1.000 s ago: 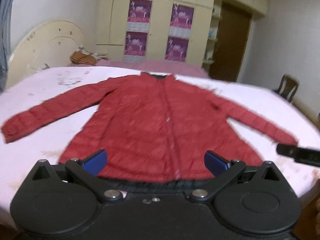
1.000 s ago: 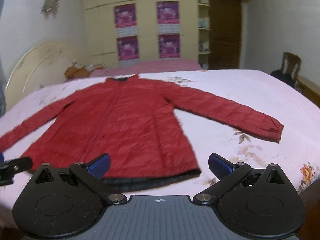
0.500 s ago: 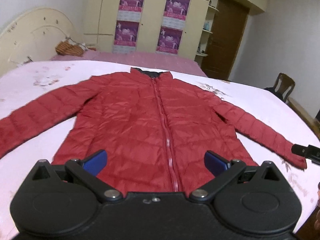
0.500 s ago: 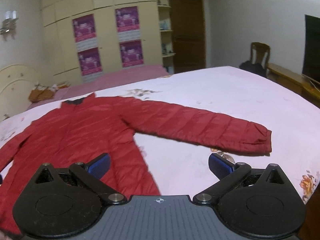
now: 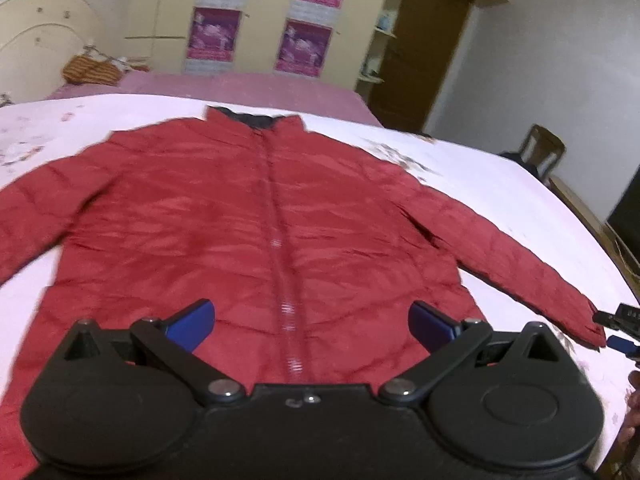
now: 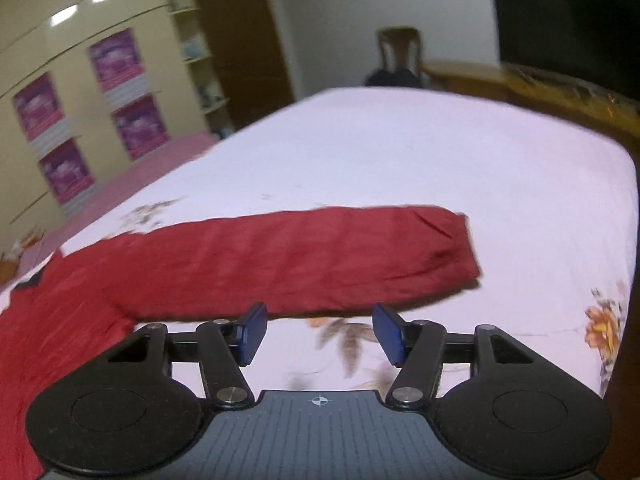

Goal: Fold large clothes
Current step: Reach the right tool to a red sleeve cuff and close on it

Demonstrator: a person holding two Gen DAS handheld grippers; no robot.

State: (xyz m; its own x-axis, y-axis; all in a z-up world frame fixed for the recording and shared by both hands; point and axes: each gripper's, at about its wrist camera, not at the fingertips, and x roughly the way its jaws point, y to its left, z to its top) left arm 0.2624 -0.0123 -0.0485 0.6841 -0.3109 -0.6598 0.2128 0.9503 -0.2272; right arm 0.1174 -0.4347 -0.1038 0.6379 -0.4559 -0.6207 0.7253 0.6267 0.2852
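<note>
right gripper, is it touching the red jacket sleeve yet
Apart. The right wrist view shows bare sheet between the right gripper and the sleeve.

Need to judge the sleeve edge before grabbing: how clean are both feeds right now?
Left wrist view: motion blur smears the red jacket; fisheye bends the bed. Right wrist view: tilted frame, sleeve soft, cuff edge still readable; ceiling-light glare streaks the wardrobe.
</note>
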